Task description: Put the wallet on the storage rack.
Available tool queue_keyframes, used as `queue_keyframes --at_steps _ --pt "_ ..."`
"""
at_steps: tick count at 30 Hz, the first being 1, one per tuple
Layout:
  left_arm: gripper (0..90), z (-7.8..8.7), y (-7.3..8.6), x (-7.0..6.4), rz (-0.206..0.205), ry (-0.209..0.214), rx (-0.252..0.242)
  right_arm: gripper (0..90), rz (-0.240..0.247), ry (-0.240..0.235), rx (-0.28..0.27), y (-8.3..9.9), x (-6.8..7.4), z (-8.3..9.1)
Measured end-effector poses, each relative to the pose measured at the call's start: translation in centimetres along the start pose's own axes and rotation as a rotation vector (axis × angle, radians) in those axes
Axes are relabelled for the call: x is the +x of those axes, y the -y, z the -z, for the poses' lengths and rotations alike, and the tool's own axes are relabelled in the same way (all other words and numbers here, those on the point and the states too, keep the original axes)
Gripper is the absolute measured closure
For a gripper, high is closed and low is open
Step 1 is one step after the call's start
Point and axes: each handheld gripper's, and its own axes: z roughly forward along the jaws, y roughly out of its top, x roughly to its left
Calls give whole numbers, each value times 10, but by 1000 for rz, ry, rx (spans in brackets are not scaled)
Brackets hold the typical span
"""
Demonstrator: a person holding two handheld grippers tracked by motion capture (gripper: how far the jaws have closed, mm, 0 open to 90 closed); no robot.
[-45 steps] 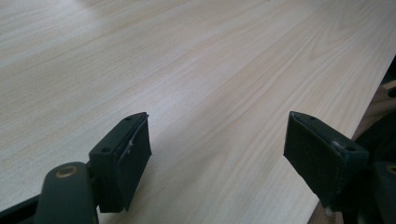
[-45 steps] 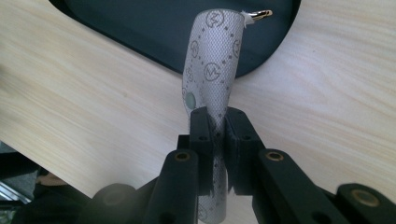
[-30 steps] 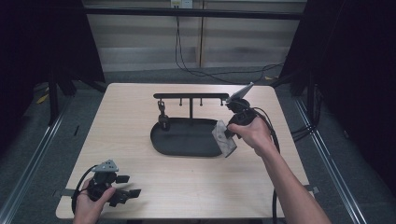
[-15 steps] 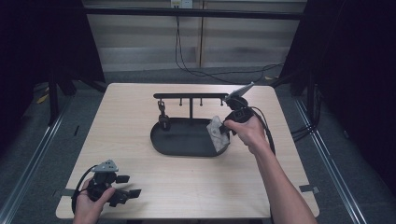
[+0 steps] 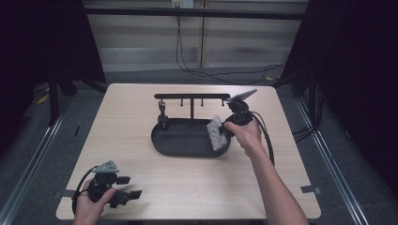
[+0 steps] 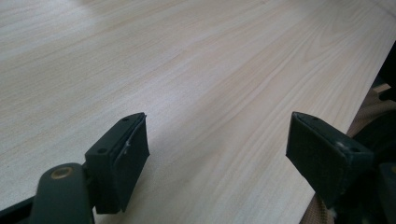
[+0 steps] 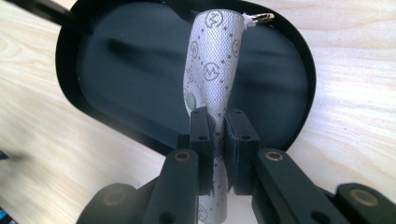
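A grey patterned key pouch (image 5: 216, 133) hangs over the right end of the black oval tray (image 5: 178, 151), and my right gripper (image 5: 224, 131) is shut on it. In the right gripper view the pouch (image 7: 212, 60) is pinched at its lower part by my right gripper (image 7: 218, 126), and a gold ring (image 7: 261, 17) shows at its far end above the tray (image 7: 301, 88). A black hook rack (image 5: 192, 97) stands behind the tray with a small dark item (image 5: 163, 118) hanging at its left. My left gripper (image 5: 132, 186) rests open near the table's front left corner; between the jaws of the left gripper (image 6: 219, 140) is bare wood.
The light wooden table (image 5: 141, 168) has free room on all sides of the tray. A cable (image 5: 265, 136) trails from the right gripper along the person's forearm. The front table edge lies close to the left gripper.
My right gripper has carried the pouch a little to the left, further over the tray's right end. The left gripper has stayed where it was.
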Motion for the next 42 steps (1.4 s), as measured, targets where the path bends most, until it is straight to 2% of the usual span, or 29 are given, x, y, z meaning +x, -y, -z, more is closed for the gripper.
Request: queue_keyframes --at_steps 4,8,11,13,20,23,27,31,42 --pt "210 0 0 0 6 -11 1 827 -14 -12 1 2 -5 -9" --pt "210 0 0 0 2 -12 0 826 -2 1 -16 2 -11 -13" --pt "210 0 0 0 8 -12 -1 825 -36 -17 -20 2 -15 -15" --pt "210 -1 0 1 5 -13 0 825 -42 -28 -35 2 -18 -19" --pt "209 0 0 0 6 -10 1 821 -72 -17 -27 5 -23 -33" --pt "210 -1 0 1 8 3 -2 816 -46 -8 -42 4 -22 -35" --pt "210 0 1 1 10 0 0 813 -56 -6 -52 3 -21 -38" --pt "210 0 1 2 8 0 2 798 -38 6 -59 3 -22 -40" --pt "210 -1 1 0 -2 -6 7 716 -38 -12 -70 8 -27 -40"
